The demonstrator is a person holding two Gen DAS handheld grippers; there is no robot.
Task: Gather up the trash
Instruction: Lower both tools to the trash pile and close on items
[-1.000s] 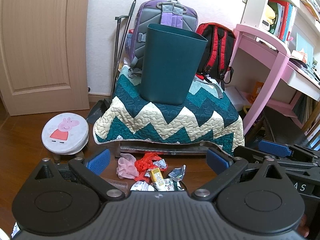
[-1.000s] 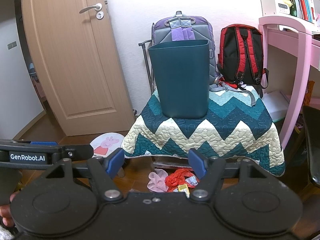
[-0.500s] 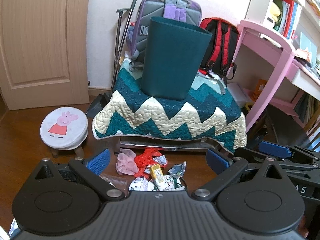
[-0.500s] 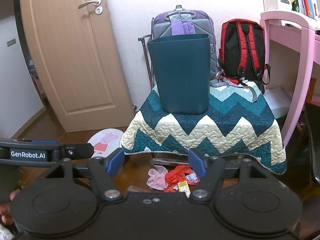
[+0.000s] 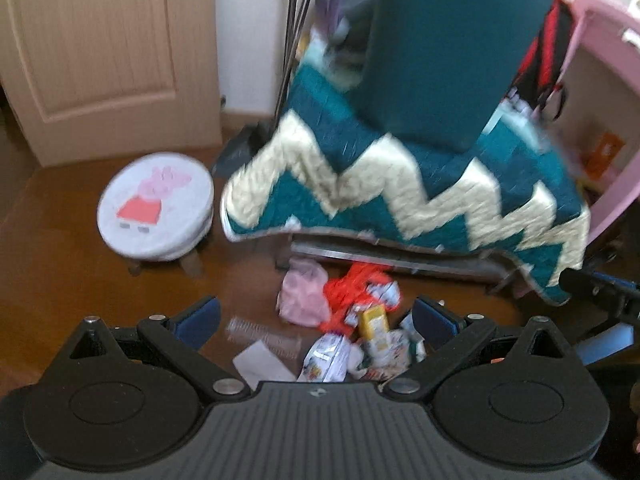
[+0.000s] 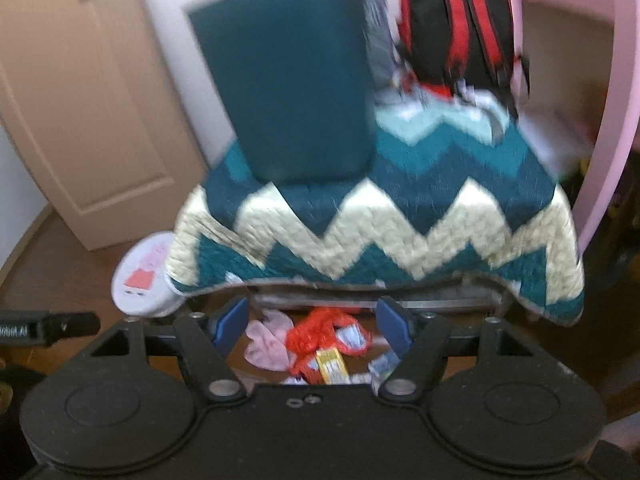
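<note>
A pile of trash (image 5: 352, 328) lies on the brown floor in front of a low table: a pink bag (image 5: 302, 294), red netting (image 5: 356, 284), a yellow carton (image 5: 374, 322) and crumpled wrappers (image 5: 326, 358). The same pile (image 6: 320, 344) shows in the right wrist view. A dark teal bin (image 5: 448, 48) (image 6: 292, 80) stands upright on the zigzag quilt (image 5: 400, 192) covering the table. My left gripper (image 5: 316, 316) is open above the pile, holding nothing. My right gripper (image 6: 314, 320) is also open and empty. Both views are motion-blurred.
A round stool (image 5: 156, 204) with a cartoon pig stands left of the table. A wooden door (image 5: 100, 48) is behind it. Backpacks (image 6: 456, 24) lean on the wall behind the bin. A pink desk (image 5: 600, 120) stands at right. A flat white scrap (image 5: 260, 364) lies nearby.
Both grippers have moved forward and tilted down toward the trash pile; the table and bin look larger and the views have blurred. Jaws stayed open.
</note>
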